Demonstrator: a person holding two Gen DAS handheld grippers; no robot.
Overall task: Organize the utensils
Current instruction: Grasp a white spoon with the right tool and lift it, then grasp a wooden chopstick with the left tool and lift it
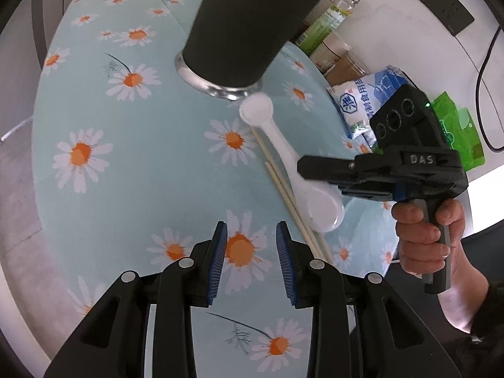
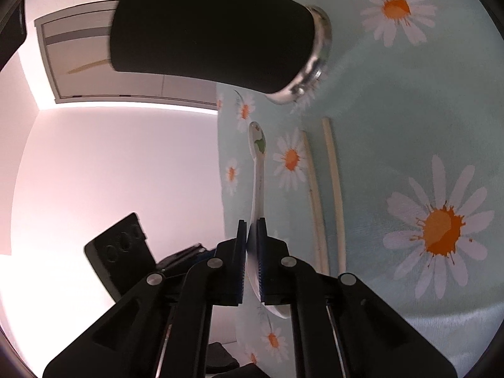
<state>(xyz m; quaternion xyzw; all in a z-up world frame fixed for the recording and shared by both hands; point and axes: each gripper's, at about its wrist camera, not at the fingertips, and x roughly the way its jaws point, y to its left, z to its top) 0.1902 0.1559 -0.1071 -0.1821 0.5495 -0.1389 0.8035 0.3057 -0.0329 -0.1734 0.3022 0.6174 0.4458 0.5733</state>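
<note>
Left wrist view: your left gripper (image 1: 251, 253) hangs open and empty above the daisy-print worktop (image 1: 151, 157); chopsticks (image 1: 285, 189) lie flat, light and stiff. Right wrist view: your right gripper (image 2: 251, 245) clamps the white spoon (image 2: 256, 170) near its bowl; glazed, likely slippery, breakable. Black holder (image 2: 208, 28) stands ahead.

Left of the black holder (image 1: 249, 22) the desk (image 1: 132, 163) lies open; right of it, chopsticks (image 1: 293, 208), bottles (image 1: 334, 9) and packets (image 1: 365, 100) crowd the way.
</note>
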